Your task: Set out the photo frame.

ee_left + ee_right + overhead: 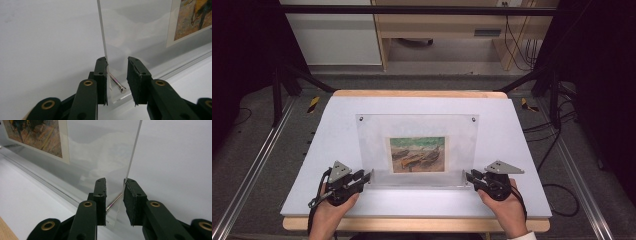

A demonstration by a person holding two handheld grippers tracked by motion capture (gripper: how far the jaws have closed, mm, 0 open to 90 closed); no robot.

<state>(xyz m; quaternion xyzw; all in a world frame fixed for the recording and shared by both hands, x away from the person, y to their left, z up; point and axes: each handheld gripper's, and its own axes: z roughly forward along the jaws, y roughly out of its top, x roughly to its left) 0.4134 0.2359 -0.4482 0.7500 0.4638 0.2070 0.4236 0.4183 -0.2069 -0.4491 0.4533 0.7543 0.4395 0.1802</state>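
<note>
**Acrylic frame bracketed at both lower corners**

Acrylic frame (pixel 417 150) stands upright on the white mat (pixel 337 115), near the table's front edge, its long axis running left to right and its printed picture (pixel 417 154) facing the person. The clear panel reaches between the two tools: its lower left corner lies at the left gripper (pixel 368 178), its lower right corner at the right gripper (pixel 469 177), so each hand is nearest its own end.

In the left gripper view the left gripper (pixel 117 82) straddles the panel's edge and the metal standoff pin (pixel 117 82); one pad sits against the acrylic, the other stands a little off it. In the right gripper view the right gripper (pixel 115 201) straddles the other edge likewise, with a gap beside one pad. Neither looks fully clamped; I judge both jaws partly apart, bracketing the corners.

Any lift would turn on both ends rising evenly along that left-right axis.
</note>
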